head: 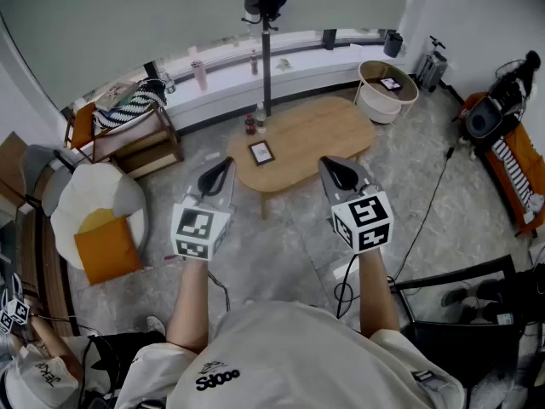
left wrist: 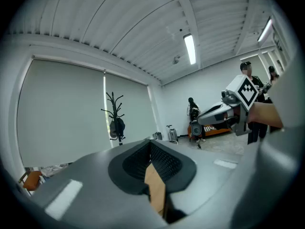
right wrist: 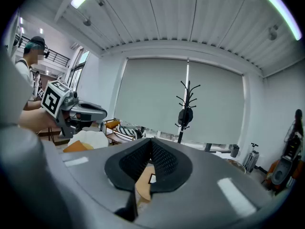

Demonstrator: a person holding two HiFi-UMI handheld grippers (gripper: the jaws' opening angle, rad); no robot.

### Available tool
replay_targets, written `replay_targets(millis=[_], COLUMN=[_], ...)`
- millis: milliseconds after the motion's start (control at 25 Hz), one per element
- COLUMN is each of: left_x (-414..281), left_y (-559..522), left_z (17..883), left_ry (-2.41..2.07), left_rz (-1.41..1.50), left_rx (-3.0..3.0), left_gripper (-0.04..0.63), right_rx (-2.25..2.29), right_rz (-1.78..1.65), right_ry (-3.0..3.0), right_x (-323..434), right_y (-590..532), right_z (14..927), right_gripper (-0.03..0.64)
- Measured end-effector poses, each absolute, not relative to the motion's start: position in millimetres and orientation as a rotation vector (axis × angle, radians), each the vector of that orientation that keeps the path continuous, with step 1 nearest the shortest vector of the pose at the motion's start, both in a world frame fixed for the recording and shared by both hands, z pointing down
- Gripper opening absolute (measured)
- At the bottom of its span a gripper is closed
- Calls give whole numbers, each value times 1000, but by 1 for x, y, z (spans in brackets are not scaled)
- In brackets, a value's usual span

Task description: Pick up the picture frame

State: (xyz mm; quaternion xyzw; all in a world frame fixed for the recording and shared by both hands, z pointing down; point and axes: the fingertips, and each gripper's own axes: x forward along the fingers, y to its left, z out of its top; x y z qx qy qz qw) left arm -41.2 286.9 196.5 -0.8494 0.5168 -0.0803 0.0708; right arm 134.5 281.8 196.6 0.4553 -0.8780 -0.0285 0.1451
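Closest to the head camera is the person in a white shirt (head: pixel 298 356), with both forearms stretched forward and a tool in each hand.

At twelve o'clock from this person, well apart from the hands, stands an oval wooden bench (head: pixel 319 130) on the grey floor. At nine o'clock from the hands sits a white soft seat (head: pixel 89 198), and an orange cushion (head: pixel 106 250) leans against its near side. A black coat stand (head: pixel 266 49) rises just behind the bench, at its twelve o'clock edge. A round white basket table (head: pixel 387 92) stands near the bench, at about two o'clock from it.

The left gripper (head: pixel 223 167) and the right gripper (head: pixel 334 167) are held side by side in the air, apart from each other, and both point toward the bench. Each carries its cube with square markers near the hand. In the left gripper view the jaws are pressed together with nothing between them; only a thin strip of the wooden top shows through the slit below. In the right gripper view the jaws are also together and empty.

The picture frame (head: pixel 261 152) lies on the bench top, in its left part near the eight o'clock edge. It has a dark border and seems to lie flat. Neither gripper touches it. Two small bottles (head: pixel 255 123) stand close together on the bench, just at twelve o'clock from the frame.
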Motion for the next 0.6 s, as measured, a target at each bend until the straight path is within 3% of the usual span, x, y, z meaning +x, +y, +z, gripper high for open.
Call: replay_targets(millis=[600], left_x=[-9], left_y=[304], left_z=[204], left_ry=[1623], left_rz=[-102], left_rx=[-2673], left_gripper=[9], right_rx=[1241], right_rz=[-53], right_ry=[-2613], right_x=[164], right_y=[297], right_z=[201], right_gripper=[3])
